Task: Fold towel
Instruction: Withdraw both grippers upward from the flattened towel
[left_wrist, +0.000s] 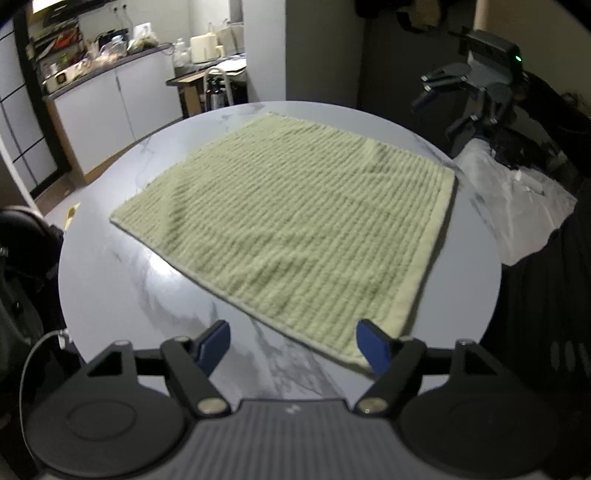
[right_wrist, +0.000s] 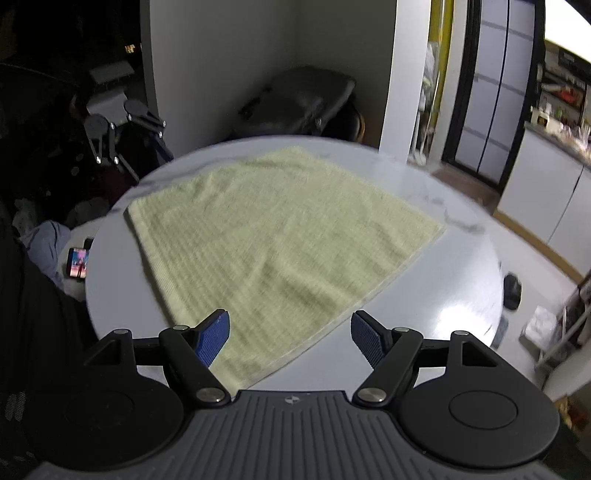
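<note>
A pale green ribbed towel lies spread flat on a round white marble table. It also shows in the right wrist view. My left gripper is open and empty, hovering above the table by the towel's near corner. My right gripper is open and empty, hovering above another near corner of the towel. Each gripper shows in the other's view, off the table's far side: the right gripper and the left gripper.
White cabinets and a cluttered counter stand beyond the table. White cloth or plastic lies off the table's right edge. A lit phone sits beside the table. A dark chair stands against the wall. A small dark object lies on the floor.
</note>
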